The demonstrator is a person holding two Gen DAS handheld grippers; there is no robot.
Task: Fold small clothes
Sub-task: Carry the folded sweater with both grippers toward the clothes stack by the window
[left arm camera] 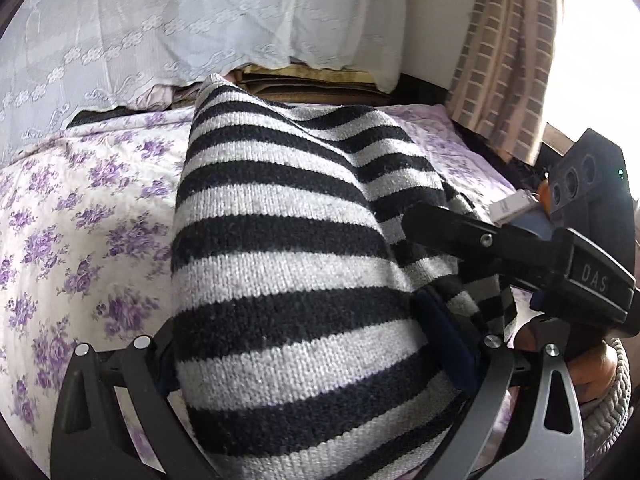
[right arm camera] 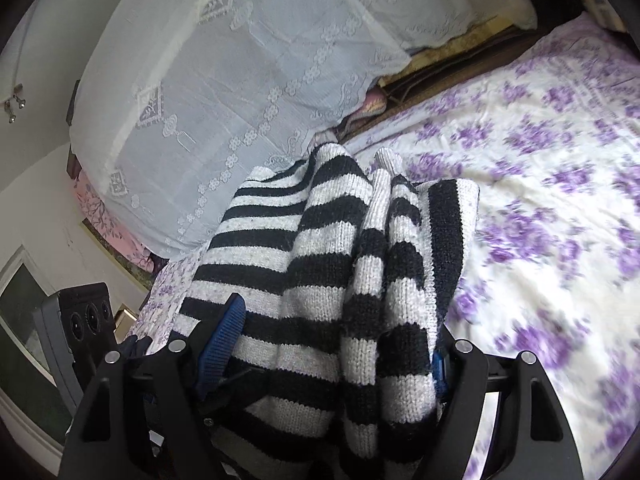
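A black-and-white striped knit garment [left arm camera: 280,248] is bunched up and held above a bed with a purple-flowered sheet [left arm camera: 80,220]. My left gripper [left arm camera: 316,368] is shut on a thick fold of it; the knit fills the gap between the fingers. The right gripper's finger [left arm camera: 452,232] shows at the right of this view, reaching into the same garment. In the right wrist view the garment [right arm camera: 328,272] hangs in several folds between the fingers of my right gripper [right arm camera: 336,344], which is shut on it. A blue pad [right arm camera: 224,328] presses its left side.
A white lace cover [left arm camera: 200,20] drapes over a pile at the head of the bed, also in the right wrist view [right arm camera: 240,80]. A checked curtain [left arm camera: 508,60] hangs at the right by a bright window. The flowered sheet [right arm camera: 540,200] spreads to the right.
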